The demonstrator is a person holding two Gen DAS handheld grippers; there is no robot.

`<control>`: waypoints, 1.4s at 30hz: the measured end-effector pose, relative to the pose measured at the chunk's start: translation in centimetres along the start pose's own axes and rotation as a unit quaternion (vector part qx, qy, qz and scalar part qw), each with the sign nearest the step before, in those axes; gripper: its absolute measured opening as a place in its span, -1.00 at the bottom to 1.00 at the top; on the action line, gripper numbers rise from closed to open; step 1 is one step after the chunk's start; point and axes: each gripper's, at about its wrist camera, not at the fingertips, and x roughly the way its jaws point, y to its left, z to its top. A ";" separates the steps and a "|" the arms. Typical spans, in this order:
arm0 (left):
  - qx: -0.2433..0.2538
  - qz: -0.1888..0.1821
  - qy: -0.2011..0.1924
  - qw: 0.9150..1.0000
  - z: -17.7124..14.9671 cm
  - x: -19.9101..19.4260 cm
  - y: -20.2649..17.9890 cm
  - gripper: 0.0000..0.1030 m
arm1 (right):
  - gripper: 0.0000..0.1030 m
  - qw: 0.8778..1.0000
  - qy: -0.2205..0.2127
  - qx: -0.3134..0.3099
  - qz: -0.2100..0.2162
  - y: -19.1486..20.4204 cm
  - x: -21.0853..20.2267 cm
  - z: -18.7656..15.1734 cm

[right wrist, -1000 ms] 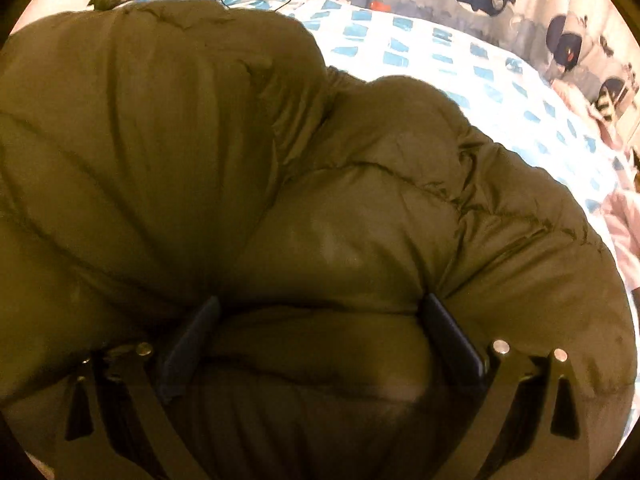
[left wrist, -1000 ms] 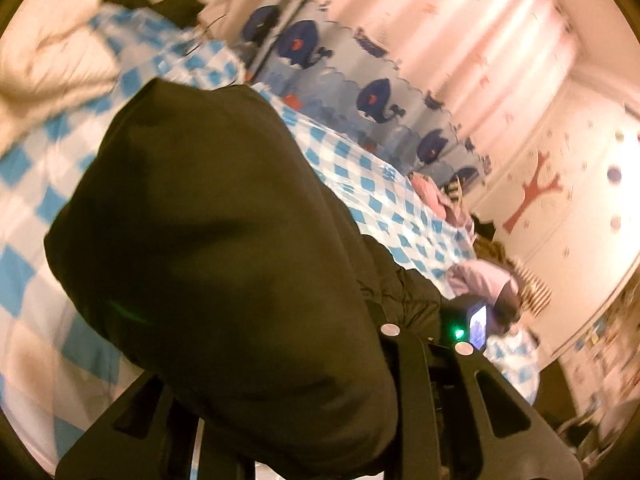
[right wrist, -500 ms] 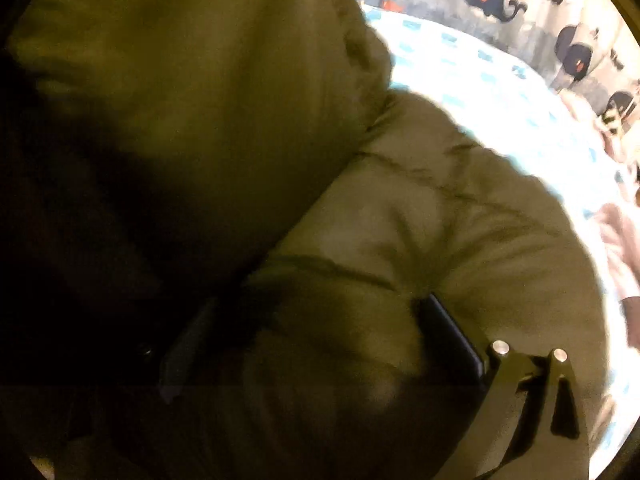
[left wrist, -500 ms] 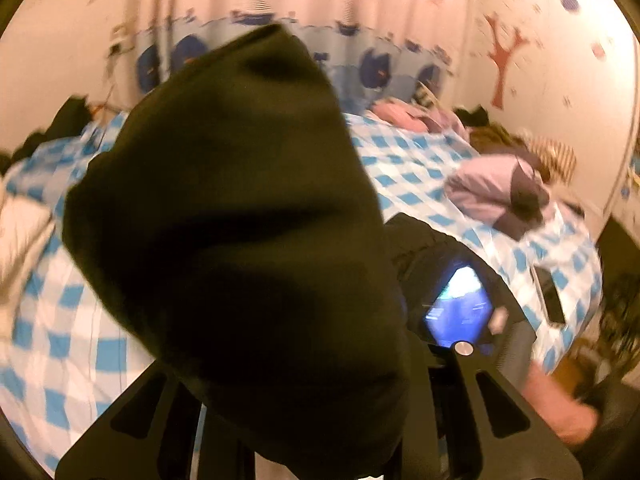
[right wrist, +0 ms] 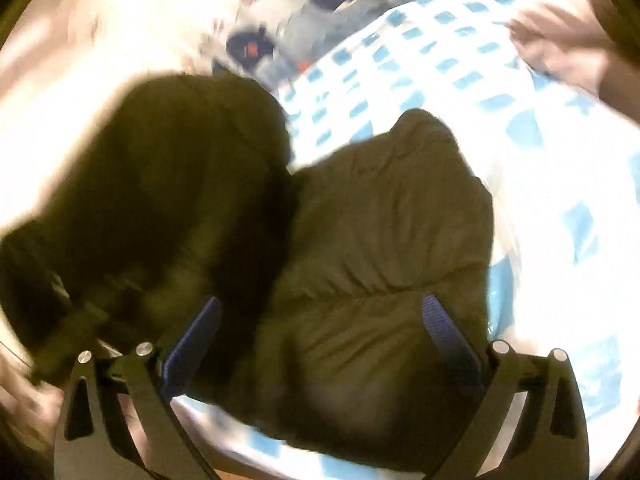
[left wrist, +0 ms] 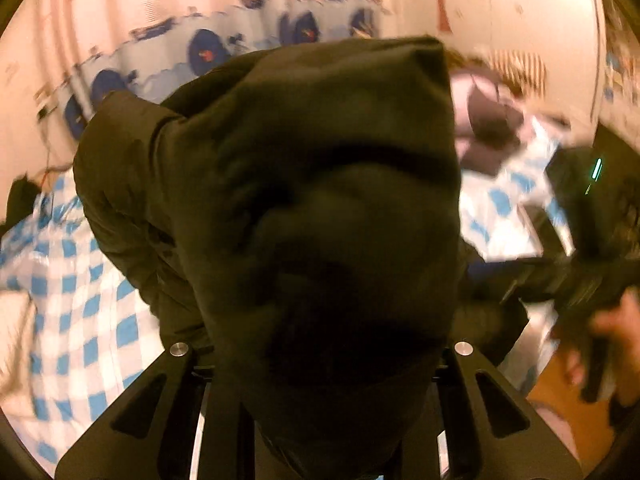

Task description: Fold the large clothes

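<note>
A dark olive puffer jacket [left wrist: 320,200] fills the left wrist view and hangs bunched in front of the lens. It covers my left gripper's fingertips, so only the black finger bases show. In the right wrist view the jacket [right wrist: 360,248] lies between my right gripper's [right wrist: 320,320] blue-padded fingers [right wrist: 444,328], which stand apart around a thick padded fold. The jacket is lifted over a blue-and-white checked bed sheet [right wrist: 500,92]. My right gripper also shows at the right of the left wrist view [left wrist: 592,280], held by a hand.
The bed sheet [left wrist: 72,300] spreads below. A whale-print curtain [left wrist: 208,48] hangs behind the bed. Pink and dark clothes [left wrist: 488,120] lie at the far side. A wooden floor patch [left wrist: 560,392] shows at lower right.
Both grippers have swung quickly with the jacket: it has lifted off the bed and more sheet shows beneath. The left view has turned toward the room's right side.
</note>
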 end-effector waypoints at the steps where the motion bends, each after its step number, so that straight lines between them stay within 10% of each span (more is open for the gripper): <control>1: 0.014 0.003 0.009 1.000 0.2 0.4 -0.9 -0.61 | 0.89 1.000 -0.012 0.019 0.016 -0.8 -0.7 0.4; 13: 0.217 0.031 0.083 0.972 0.8 8.3 -12.8 -0.22 | 0.89 0.996 -0.075 0.014 0.053 -2.7 -6.4 8.3; 19: 0.270 0.063 0.088 0.957 -0.1 10.0 -14.8 -0.07 | 0.89 0.992 0.033 -0.119 -0.008 2.4 -0.7 13.3; 23: 0.291 0.072 0.087 0.950 -1.2 8.7 -15.3 0.04 | 0.88 0.956 0.131 -0.204 -0.166 3.1 6.4 12.6; 25: 0.295 0.062 0.089 0.949 -1.6 7.5 -14.7 0.11 | 0.89 0.956 0.149 -0.183 -0.175 1.4 7.5 12.0; 33: 0.162 -0.148 0.076 0.973 -1.2 -3.8 -6.3 0.23 | 0.89 0.973 0.145 -0.115 -0.136 -3.2 6.3 9.9; 38: 0.014 -0.159 -0.010 0.987 4.4 -4.5 1.2 0.61 | 0.89 0.982 0.138 -0.081 -0.100 -5.1 6.0 8.9; 42: -0.090 -0.229 -0.016 0.969 7.8 2.3 2.4 0.61 | 0.89 0.983 0.148 -0.064 -0.087 -6.1 5.5 8.7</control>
